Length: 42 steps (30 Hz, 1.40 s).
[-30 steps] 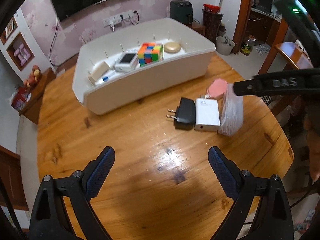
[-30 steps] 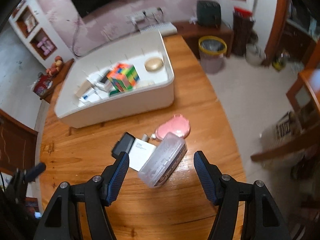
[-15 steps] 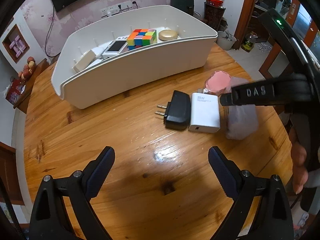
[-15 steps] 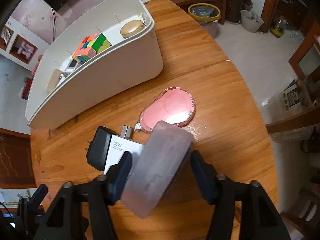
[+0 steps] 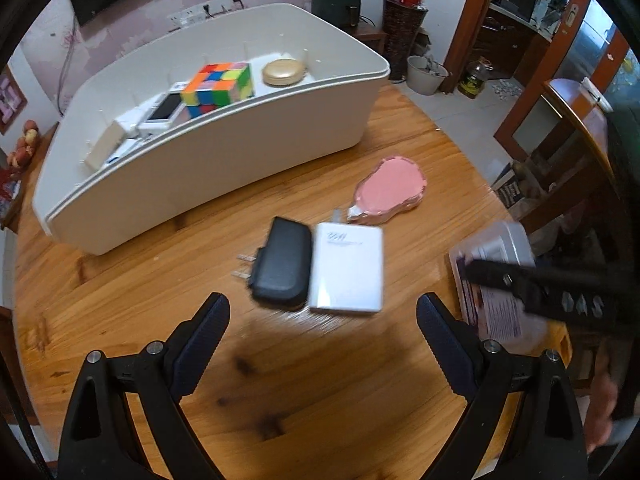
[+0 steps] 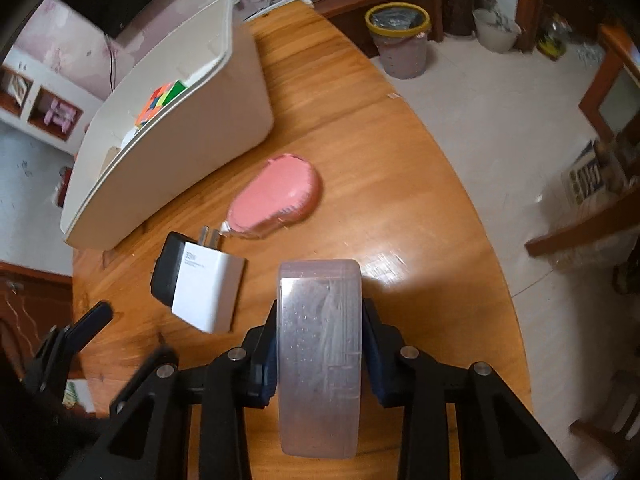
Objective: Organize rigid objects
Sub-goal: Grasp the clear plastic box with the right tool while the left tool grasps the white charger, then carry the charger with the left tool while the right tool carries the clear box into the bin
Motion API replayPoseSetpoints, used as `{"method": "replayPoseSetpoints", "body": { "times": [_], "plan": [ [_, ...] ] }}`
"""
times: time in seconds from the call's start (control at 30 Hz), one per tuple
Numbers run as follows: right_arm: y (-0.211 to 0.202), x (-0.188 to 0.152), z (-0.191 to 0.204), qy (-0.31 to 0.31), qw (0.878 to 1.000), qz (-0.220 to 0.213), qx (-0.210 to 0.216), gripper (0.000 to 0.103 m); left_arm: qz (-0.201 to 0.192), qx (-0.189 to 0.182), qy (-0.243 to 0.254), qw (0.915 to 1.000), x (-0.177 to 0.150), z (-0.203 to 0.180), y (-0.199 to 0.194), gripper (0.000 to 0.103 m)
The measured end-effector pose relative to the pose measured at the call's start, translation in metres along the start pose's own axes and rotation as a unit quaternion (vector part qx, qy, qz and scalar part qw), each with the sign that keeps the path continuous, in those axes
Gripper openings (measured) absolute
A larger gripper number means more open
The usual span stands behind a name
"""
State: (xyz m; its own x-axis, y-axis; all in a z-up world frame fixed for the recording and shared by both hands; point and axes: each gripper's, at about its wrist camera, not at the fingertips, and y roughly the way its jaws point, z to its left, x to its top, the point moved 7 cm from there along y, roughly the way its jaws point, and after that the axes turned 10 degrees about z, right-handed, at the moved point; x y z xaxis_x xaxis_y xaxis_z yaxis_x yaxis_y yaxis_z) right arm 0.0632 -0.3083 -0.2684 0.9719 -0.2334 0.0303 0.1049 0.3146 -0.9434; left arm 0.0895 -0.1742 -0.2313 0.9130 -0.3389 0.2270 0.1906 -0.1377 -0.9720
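One translucent plastic case (image 6: 320, 356) sits between the fingers (image 6: 374, 360) of the right gripper (image 6: 320, 364), and both pads press on its long sides, so the case is held. These fingers have just been closing on it. The case stands on its narrow edge, over the right part of the wooden surface (image 6: 400, 208); I cannot tell if its bottom touches the wood. In the left wrist view the same case (image 5: 496, 276) appears at the right edge of the surface, partly behind the dark arm of the right gripper.

Three loose things lie on the surface to the left of the case and apart from it. One white charger (image 6: 208, 288) and one black charger (image 6: 164, 272) lie side by side and touch each other; the prongs of the black one (image 5: 282, 264) point away from the white one (image 5: 348, 268). One pink flat object in clear wrapping (image 6: 276, 196) lies just beyond them, very close to the prongs of the white charger.

Behind these stands one large white bin (image 5: 224, 160). Inside it I count one colourful puzzle cube (image 5: 218, 86), one round gold-coloured disc (image 5: 284, 72), one phone-like device (image 5: 164, 108) and one beige block (image 5: 106, 144); some other pale things near them are too hidden to name.

The left gripper (image 5: 324, 344) hovers over the near part of the surface with its fingers (image 5: 202, 340) wide apart, and nothing is between them.
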Motion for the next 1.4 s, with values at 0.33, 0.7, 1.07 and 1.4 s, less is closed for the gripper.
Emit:
{"method": "replayPoseSetpoints", "body": {
  "times": [0.33, 0.7, 1.07, 1.4],
  "plan": [
    [-0.008, -0.030, -0.026, 0.024, 0.999, -0.014, 0.032, 0.036, 0.039, -0.043, 0.034, 0.9977, 0.010, -0.018, 0.019, 0.079],
    [-0.005, -0.041, -0.020, 0.013, 0.998, -0.024, 0.053, 0.035, 0.074, -0.050, 0.069, 0.9936, 0.016, -0.036, 0.039, 0.077],
    [0.001, -0.045, -0.018, -0.011, 0.999, -0.030, 0.038, 0.034, 0.057, -0.013, 0.037, 0.9976, 0.023, -0.028, 0.041, 0.053],
    [-0.004, -0.050, -0.003, -0.041, 0.998, -0.038, 0.032, 0.034, 0.059, -0.036, -0.007, 0.9976, 0.002, -0.010, 0.027, 0.052]
  ]
}}
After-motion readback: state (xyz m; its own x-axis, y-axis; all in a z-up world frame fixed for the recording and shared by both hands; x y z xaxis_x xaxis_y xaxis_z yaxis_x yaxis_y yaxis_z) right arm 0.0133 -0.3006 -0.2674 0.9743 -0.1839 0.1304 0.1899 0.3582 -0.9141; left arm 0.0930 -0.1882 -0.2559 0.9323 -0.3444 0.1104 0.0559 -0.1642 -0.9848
